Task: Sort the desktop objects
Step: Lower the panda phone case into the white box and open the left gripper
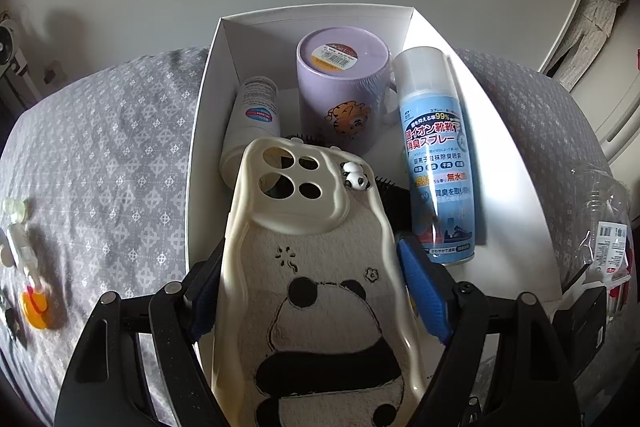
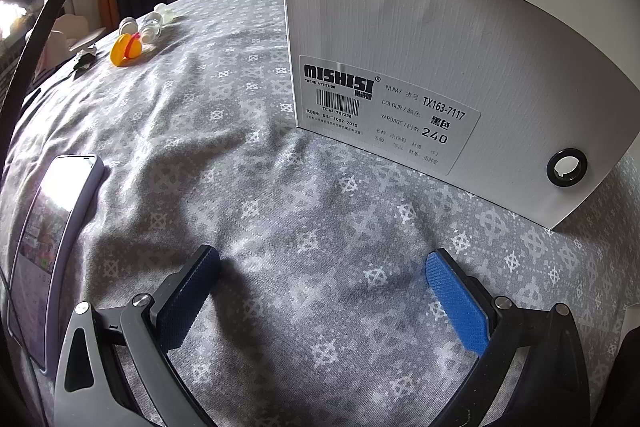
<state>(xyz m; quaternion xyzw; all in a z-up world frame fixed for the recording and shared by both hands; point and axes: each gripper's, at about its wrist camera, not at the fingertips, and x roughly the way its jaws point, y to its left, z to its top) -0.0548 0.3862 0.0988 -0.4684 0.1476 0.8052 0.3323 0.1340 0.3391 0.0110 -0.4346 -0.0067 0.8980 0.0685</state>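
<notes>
White box (image 2: 440, 39) labelled MISHISI TX163-7117, spray can (image 1: 436, 155) reading 99%

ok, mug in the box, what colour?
Lilac mug with a tiger cartoon; left wrist view.

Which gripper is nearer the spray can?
Left. The left gripper, holding a phone case, is over the box beside the spray can; the right gripper hangs outside the box.

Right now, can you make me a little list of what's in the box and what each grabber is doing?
box: white box on grey patterned cloth
inside box: purple mug, blue spray can, white bottle, black comb
left gripper: shut on panda phone case, above the box
right gripper: open, empty, over cloth
still outside: phone, yellow toy
</notes>
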